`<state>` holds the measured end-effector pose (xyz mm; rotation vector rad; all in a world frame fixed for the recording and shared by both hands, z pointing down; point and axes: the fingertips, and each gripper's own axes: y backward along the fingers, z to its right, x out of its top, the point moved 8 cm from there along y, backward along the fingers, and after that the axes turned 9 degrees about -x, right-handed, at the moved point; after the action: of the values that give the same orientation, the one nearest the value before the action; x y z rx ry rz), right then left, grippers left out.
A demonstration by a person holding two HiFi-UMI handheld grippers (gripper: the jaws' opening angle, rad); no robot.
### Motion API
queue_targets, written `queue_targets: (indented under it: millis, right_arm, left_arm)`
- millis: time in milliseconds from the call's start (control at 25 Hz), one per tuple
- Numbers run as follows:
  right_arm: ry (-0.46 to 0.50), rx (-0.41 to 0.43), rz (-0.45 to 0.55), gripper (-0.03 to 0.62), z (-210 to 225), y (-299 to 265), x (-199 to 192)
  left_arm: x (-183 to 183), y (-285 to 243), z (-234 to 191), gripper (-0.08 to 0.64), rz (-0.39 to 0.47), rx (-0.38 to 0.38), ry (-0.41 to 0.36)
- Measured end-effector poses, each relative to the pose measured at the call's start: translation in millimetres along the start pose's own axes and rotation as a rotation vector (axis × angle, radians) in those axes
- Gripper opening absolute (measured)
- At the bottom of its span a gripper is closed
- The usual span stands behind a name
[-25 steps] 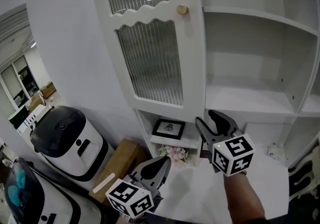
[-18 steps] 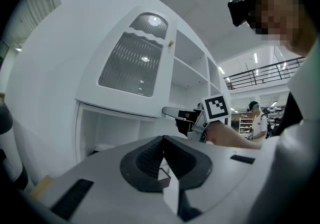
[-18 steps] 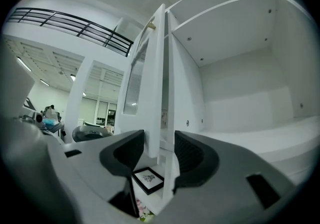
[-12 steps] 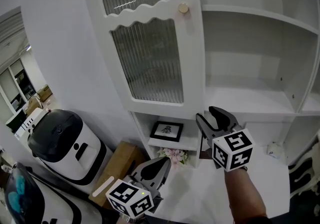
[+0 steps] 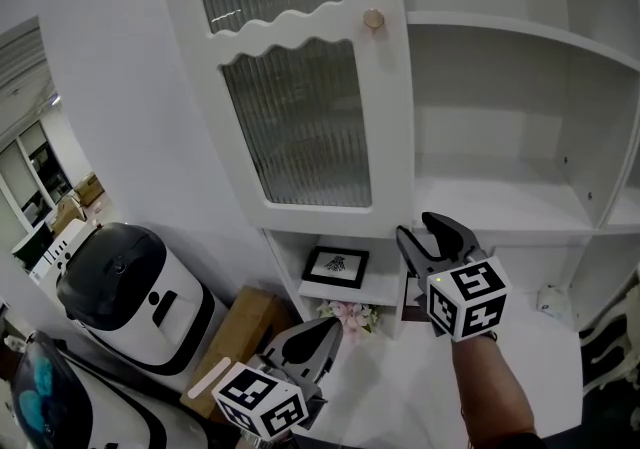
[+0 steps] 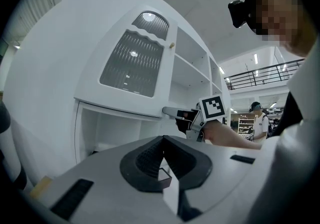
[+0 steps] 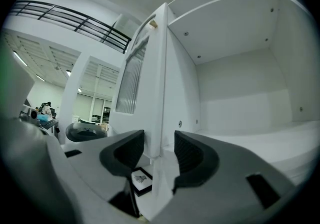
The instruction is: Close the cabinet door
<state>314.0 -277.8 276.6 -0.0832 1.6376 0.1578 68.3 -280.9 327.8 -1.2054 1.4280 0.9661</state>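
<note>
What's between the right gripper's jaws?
The free edge of the white ribbed-glass cabinet door stands between the open jaws of the right gripper, neither pad pressing it; the right gripper view shows this.

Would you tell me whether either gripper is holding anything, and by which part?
Nothing is gripped. The right gripper stands open astride the lower free edge of the cabinet door; the left gripper is shut on nothing.

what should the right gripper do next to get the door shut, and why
Probably sweep the right gripper sideways toward the shelves, carrying the door with it. Its open jaws straddle the door's free edge without pinching it, and the door stands swung well out, leaving the shelves exposed.
</note>
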Motion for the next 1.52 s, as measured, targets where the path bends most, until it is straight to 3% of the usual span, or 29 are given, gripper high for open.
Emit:
queue_targets:
  millis: [480, 800, 1120, 1520]
  right_arm:
    - [0.004, -0.030, 0.002, 0.166, -4, 0, 0]
    - [0.004, -0.104, -0.005, 0.022, -10, 26, -7]
    - [-0.153, -0.042, -0.015, 0.011, -67, 76, -12]
    - [-0.174, -0.100, -0.039, 0.009, -142, 139, -25]
  left_arm:
    - [-3, 16, -4, 0.005, -0.003, 0.032, 0.020]
    - [-5, 32, -4, 0.005, 0.013, 0.016, 0.017]
    - [0, 76, -8, 0.005, 0.013, -0.056, 0.000]
    - [-11, 134, -15, 0.006, 0.013, -0.150, 0.012]
